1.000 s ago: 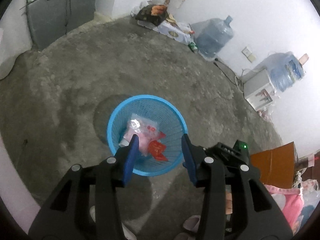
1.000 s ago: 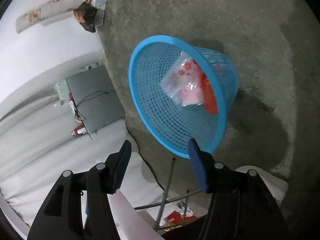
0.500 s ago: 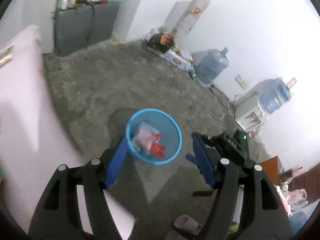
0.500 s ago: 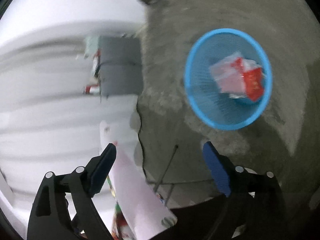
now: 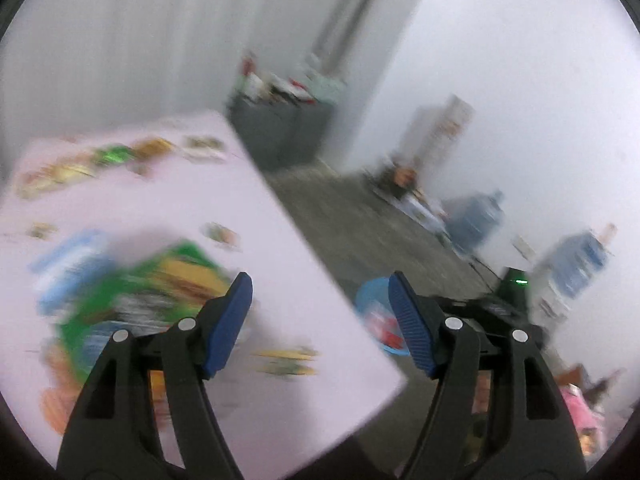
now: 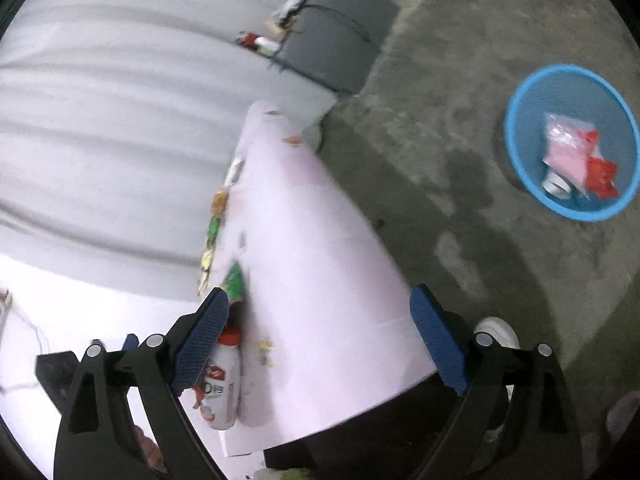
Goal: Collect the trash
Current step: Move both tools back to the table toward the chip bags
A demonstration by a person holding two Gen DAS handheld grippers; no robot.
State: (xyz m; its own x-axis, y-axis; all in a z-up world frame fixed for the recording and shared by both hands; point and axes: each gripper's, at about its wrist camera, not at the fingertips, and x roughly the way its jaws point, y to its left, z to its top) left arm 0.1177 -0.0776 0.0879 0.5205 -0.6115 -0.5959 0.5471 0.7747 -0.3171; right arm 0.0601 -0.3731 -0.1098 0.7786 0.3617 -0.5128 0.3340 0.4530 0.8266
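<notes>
Bare concrete floor, pale curtained wall behind, pink-topped counter filling the near left. Blue mesh basket on the floor, well apart to the right of the counter, already holding a pink bag and red wrappers. Left gripper over the counter's near edge, jaws spread wide and gripping nothing. Right gripper likewise released, nothing between the jaws. Trash scattered over the counter: green snack packet just beyond the left jaws, badly blurred, so long axis and heading impossible to call. White bottle with red cap lying on its side by the counter's far-left edge, long axis running near to far, cap end pointing away. Packet probably light, crinkly, slippery: best pinched at a flat edge. Bottle likely stiff, light, prone to roll: grip across the middle.
</notes>
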